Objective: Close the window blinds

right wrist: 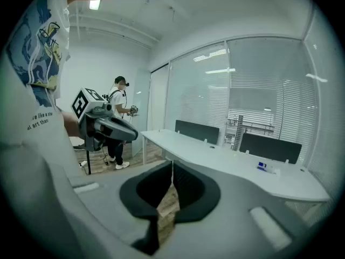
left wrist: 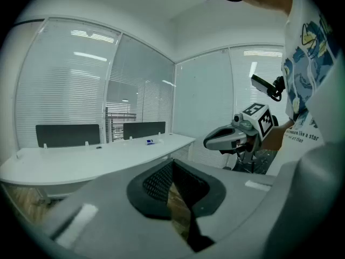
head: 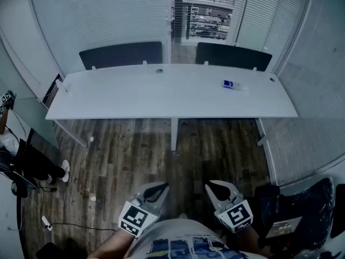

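White slatted blinds (head: 97,15); white desk (head: 135,96); 2 black screens (head: 121,54); brown wood-grain floor (head: 124,155); blue-white item (head: 232,84).

Cool, even indoor light — soft shadows, strong fisheye bending, dark vignetted corners.

Too small to identify: blue-and-white item (head: 233,84) far right on the desk (head: 161,99). Cut off by the left edge: standing person (head: 32,163), most of the body lost. Too blurred to name: clutter (head: 207,23) beyond the gap in the window blinds (head: 102,15).
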A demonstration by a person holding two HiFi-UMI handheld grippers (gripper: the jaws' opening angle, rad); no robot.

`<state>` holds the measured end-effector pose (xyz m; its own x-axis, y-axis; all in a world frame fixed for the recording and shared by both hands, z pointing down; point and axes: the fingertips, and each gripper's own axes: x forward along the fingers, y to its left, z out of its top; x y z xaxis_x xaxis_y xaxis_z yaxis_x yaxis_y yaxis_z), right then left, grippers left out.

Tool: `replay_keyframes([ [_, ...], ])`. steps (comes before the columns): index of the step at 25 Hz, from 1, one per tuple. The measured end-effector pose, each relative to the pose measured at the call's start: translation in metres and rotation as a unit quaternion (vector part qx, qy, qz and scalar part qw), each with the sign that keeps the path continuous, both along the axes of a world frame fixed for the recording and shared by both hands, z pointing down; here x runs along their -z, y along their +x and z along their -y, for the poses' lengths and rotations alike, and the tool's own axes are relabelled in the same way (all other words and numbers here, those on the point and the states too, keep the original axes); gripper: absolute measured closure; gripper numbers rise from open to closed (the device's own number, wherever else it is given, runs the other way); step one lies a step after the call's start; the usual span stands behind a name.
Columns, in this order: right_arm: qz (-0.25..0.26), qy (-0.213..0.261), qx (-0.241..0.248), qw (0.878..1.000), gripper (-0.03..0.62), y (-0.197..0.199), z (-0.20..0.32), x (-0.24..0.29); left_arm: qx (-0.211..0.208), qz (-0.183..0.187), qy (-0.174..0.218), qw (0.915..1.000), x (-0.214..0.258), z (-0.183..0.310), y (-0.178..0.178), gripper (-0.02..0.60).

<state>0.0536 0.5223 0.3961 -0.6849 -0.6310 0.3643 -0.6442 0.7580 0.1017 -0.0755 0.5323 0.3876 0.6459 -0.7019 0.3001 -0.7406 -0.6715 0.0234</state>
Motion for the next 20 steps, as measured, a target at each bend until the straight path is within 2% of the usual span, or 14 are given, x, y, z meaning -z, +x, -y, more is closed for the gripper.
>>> replay_keyframes([
  [11,0.014,-0.010,-0.003,1.000,0.585,0.030,-0.012,0.002,-0.013,0.009,-0.003,0.9999,0.003,-0.006,0.036,0.577],
  [20,0.030,-0.014,0.006,0.999,0.583,0.054,-0.011,-0.003,0.007,0.013,-0.012,0.9998,-0.005,-0.004,0.055,0.577],
])
